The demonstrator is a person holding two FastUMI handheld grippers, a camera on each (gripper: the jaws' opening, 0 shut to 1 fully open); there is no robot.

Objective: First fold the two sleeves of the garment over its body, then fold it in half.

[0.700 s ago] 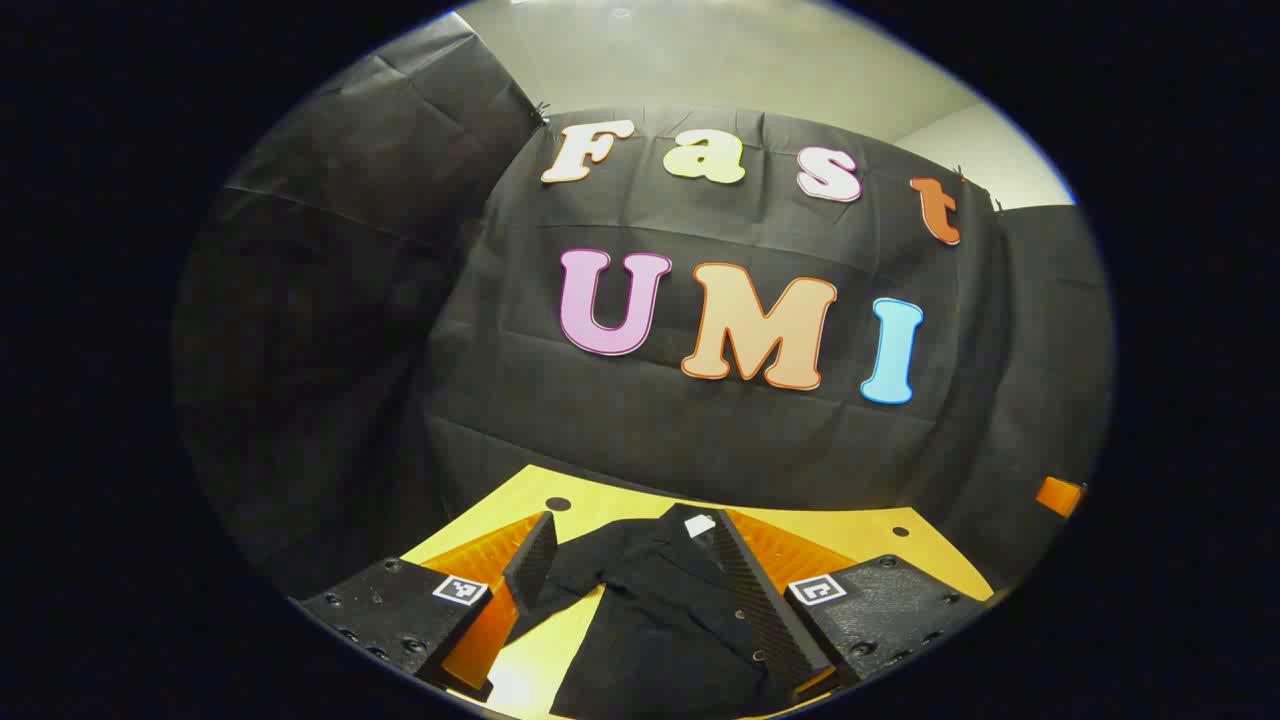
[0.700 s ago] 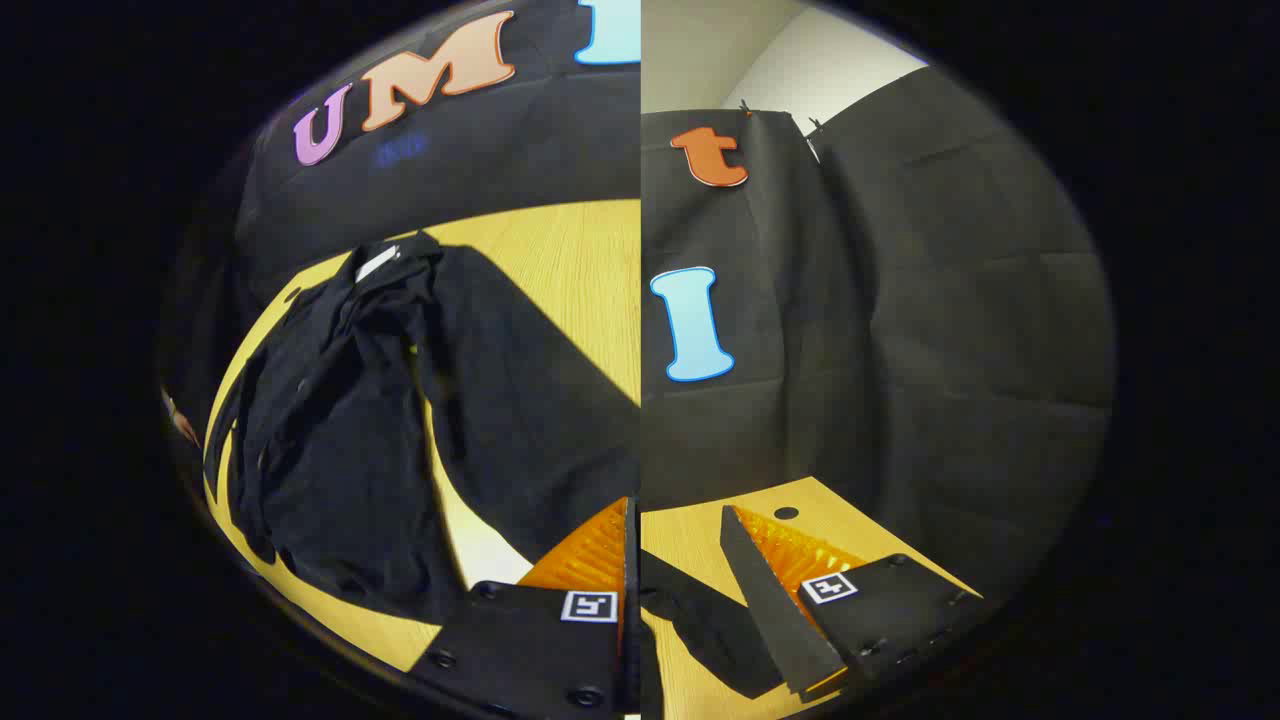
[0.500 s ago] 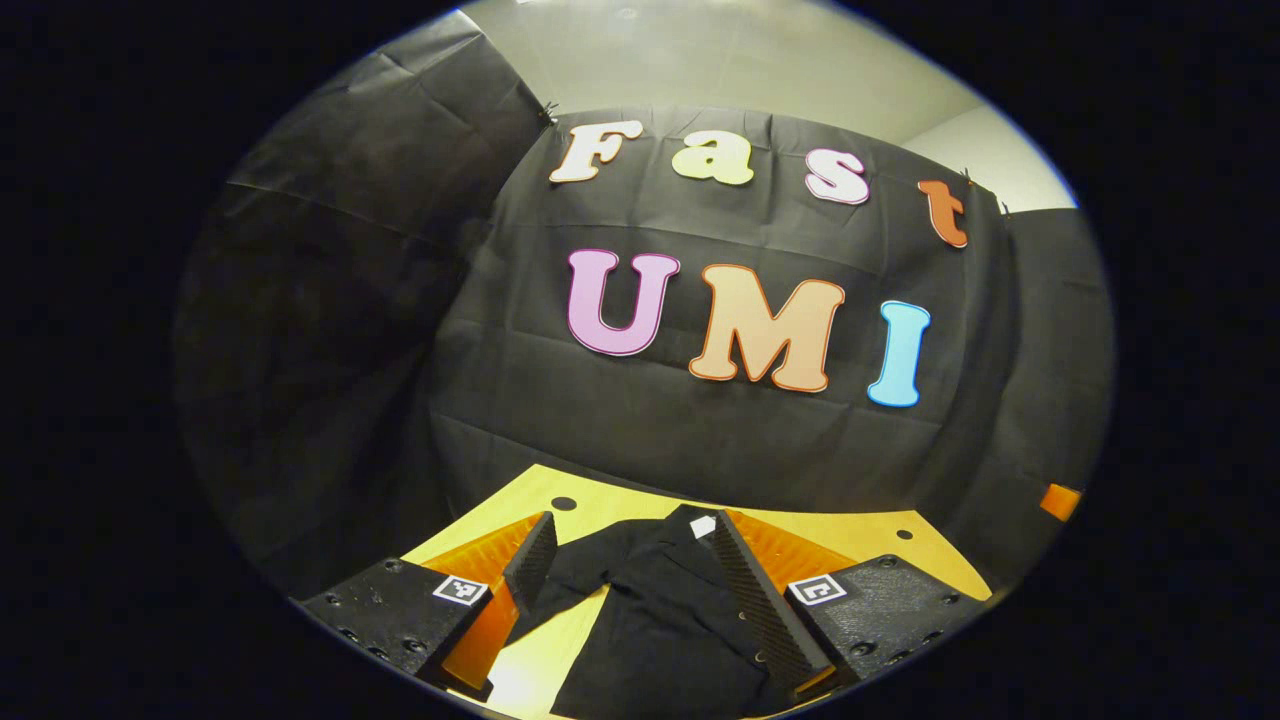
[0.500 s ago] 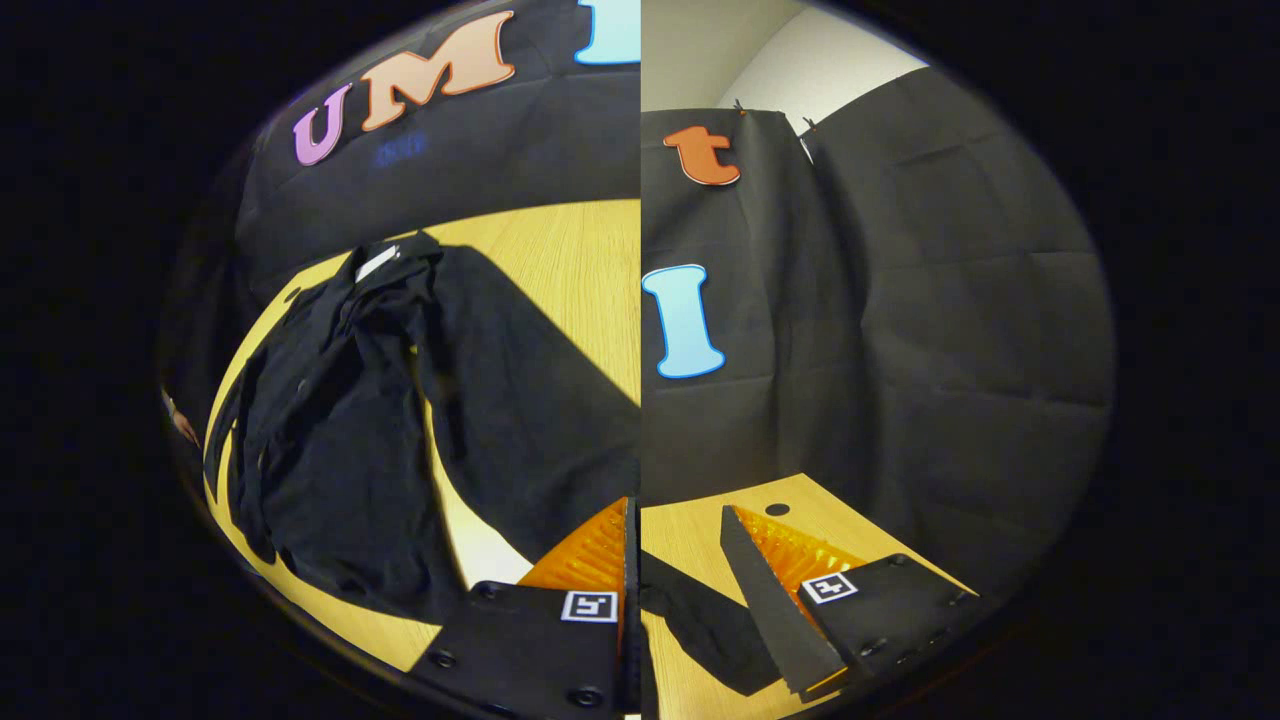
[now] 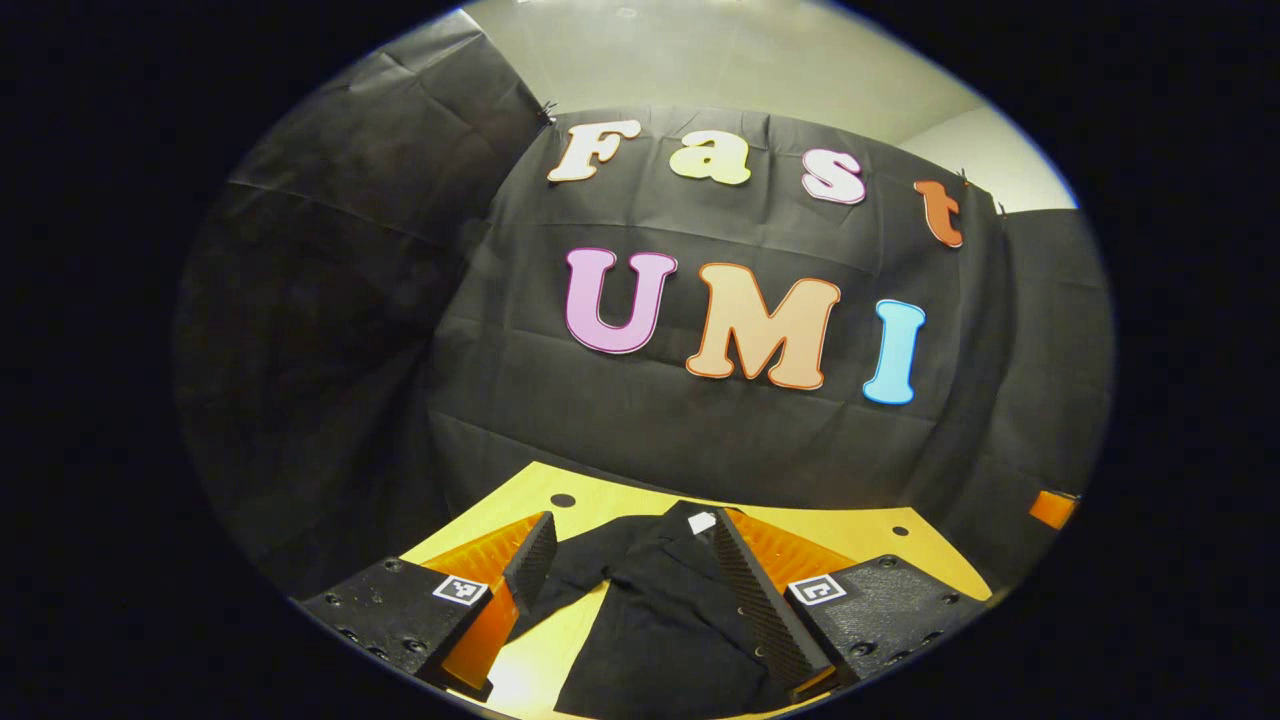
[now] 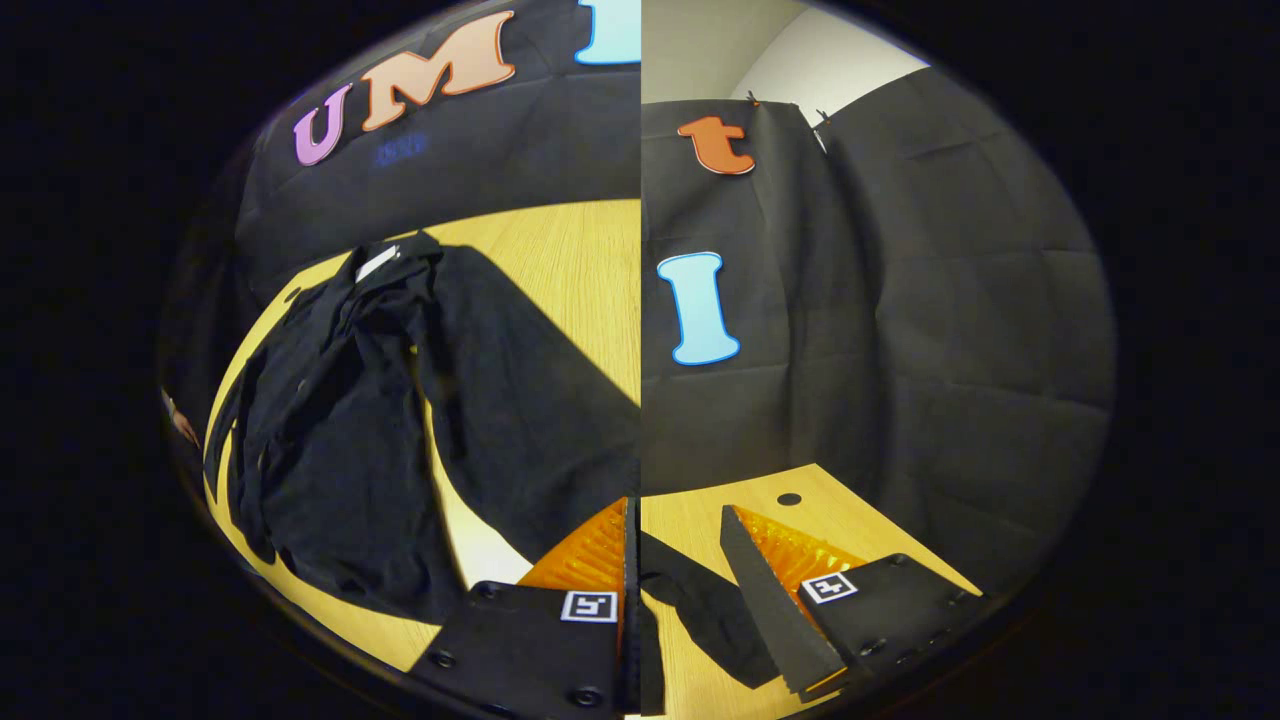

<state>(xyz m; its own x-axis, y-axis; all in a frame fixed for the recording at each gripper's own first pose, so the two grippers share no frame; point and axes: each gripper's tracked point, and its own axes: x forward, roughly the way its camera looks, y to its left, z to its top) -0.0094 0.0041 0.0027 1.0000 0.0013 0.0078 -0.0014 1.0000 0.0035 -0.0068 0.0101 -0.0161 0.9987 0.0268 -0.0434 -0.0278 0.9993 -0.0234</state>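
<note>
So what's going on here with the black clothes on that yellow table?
A person is working two hand-held grippers over a black garment that lies rumpled on the yellow table. The left gripper hangs open above the garment's collar end, gripping nothing. The right gripper is open too, low over the table, with what looks like a sleeve lying between its fingers. No fold looks done yet.
</note>
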